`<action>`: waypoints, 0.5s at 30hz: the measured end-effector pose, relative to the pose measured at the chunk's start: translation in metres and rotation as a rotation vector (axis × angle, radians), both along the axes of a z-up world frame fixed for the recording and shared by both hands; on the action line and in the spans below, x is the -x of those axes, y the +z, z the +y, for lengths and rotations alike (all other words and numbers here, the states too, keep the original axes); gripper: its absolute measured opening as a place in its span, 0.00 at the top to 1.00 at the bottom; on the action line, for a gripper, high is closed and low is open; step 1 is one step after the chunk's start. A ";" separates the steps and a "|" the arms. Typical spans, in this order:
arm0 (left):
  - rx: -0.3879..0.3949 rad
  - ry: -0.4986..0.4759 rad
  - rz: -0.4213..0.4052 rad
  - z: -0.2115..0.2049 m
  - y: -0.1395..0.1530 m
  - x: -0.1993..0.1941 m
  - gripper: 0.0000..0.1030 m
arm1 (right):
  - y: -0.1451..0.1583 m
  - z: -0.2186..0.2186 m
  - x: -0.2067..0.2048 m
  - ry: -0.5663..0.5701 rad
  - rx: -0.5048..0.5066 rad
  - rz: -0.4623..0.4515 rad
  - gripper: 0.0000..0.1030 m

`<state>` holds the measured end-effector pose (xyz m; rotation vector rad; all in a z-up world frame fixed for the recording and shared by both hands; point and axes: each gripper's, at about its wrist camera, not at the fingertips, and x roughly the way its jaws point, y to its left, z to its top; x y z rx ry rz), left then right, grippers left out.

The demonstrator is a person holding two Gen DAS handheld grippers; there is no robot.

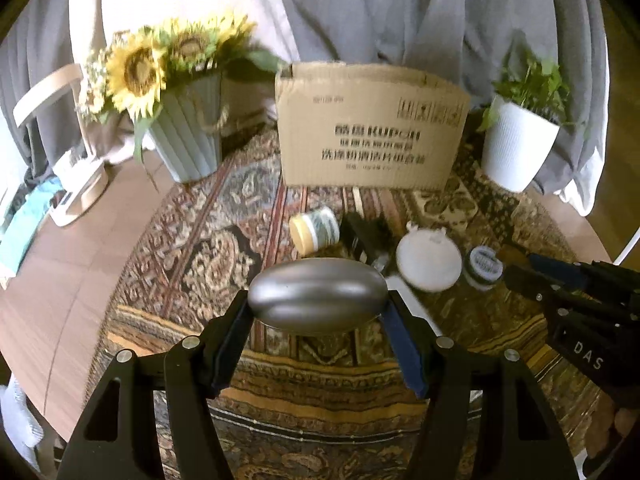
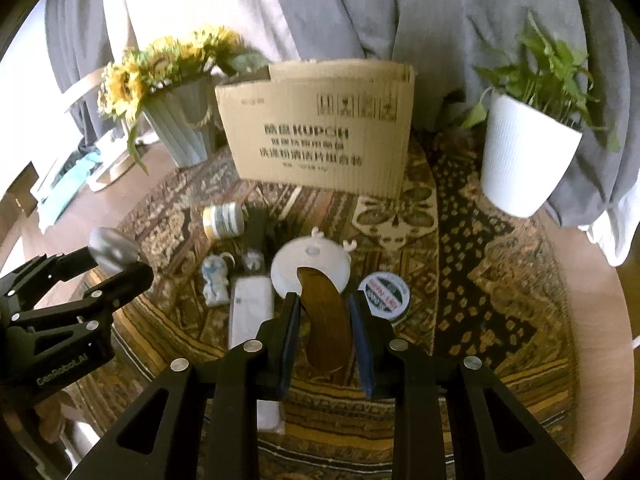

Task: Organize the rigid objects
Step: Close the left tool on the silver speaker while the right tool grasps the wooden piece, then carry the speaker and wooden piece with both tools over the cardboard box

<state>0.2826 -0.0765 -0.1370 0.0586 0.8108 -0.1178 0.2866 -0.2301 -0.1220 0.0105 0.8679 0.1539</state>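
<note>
Smooth metal, the egg [image 1: 318, 300] is pinched endwise by the left tongs [image 1: 316, 312]; slipping seems likely. A stiff comb [image 2: 324, 320] is clamped flatwise by the right tongs [image 2: 325, 322].

Round wooden table [image 2: 592, 320] with a patterned cloth [image 2: 460, 280] over it. Cardboard box [image 2: 320, 136], two plant pots, jars and small bits sit on the cloth.

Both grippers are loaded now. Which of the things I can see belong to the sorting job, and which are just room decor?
Job: silver oval case in left gripper; brown curved piece in right gripper; cardboard box; small jar; white round case; tin; figurine.

Decor: sunflower pot; white planter; rug.
</note>
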 end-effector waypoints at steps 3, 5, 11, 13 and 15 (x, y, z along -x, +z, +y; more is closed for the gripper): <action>0.001 -0.007 -0.029 -0.001 0.013 -0.002 0.37 | 0.013 -0.001 -0.001 -0.007 -0.005 -0.026 0.74; 0.003 -0.012 -0.049 -0.002 0.022 -0.004 0.37 | 0.021 -0.001 -0.003 -0.012 -0.007 -0.043 0.74; 0.011 -0.028 -0.107 -0.003 0.045 -0.013 0.37 | 0.044 -0.003 -0.011 -0.028 -0.012 -0.103 0.74; 0.014 -0.034 -0.128 -0.005 0.052 -0.017 0.37 | 0.051 -0.003 -0.014 -0.034 -0.012 -0.123 0.74; 0.018 -0.039 -0.147 -0.006 0.058 -0.021 0.37 | 0.059 -0.005 -0.018 -0.038 -0.014 -0.143 0.74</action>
